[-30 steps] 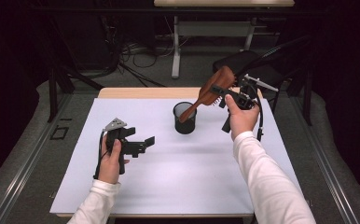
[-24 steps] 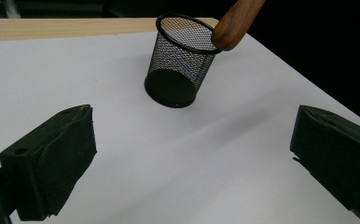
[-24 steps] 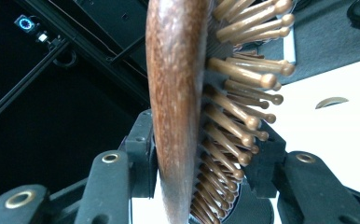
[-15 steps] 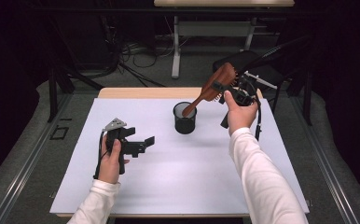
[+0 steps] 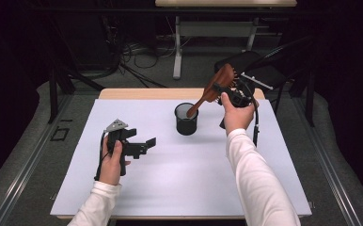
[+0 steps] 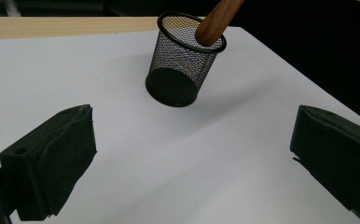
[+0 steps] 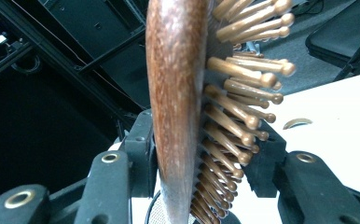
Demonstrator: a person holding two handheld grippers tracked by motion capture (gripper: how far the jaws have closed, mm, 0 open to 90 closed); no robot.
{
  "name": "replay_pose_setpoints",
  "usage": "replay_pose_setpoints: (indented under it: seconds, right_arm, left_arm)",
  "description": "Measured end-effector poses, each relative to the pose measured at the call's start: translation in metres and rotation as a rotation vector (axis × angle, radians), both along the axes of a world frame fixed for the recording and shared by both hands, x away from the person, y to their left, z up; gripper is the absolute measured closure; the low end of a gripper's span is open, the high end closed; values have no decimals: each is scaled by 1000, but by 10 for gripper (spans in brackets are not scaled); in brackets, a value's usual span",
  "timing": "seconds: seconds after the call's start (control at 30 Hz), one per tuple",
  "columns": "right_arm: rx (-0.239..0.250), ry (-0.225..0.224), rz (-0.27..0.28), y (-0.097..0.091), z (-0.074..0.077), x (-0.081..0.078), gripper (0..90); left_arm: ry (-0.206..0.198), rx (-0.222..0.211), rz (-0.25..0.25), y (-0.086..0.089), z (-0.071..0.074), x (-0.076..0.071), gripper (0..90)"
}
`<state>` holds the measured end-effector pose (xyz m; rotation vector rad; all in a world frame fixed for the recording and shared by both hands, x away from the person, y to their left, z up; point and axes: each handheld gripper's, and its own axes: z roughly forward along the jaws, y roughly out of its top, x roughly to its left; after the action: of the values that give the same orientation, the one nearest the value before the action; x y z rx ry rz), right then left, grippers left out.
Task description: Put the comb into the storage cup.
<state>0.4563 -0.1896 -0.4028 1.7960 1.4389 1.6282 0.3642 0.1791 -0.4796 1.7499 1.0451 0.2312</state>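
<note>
Bench: white top, wooden strip along far edge. Black mesh cup upright on it, near far edge, about mid-width.

Glossy wooden hairbrush, black wire-mesh metal cup, matt white table

Between your right gripper's black fingers sits a reddish-brown glossy wooden hairbrush with tan, round-tipped wooden bristles. Ahead of your left gripper's matte black fingers stands a black wire-mesh cup, its grid pattern fine, on the plain white surface.
</note>
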Motion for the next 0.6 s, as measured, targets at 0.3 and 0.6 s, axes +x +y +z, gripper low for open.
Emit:
replay_pose_setpoints:
  seconds: [0.3,0.6]
  right_arm:
    - [-19,-6,-12,12,-8,4,524]
    - [-30,11,-22,20,-22,8,524]
  left_arm:
    - [1,1,-2,0,0,0,3]
    - [2,5,0,1,-1,1,2]
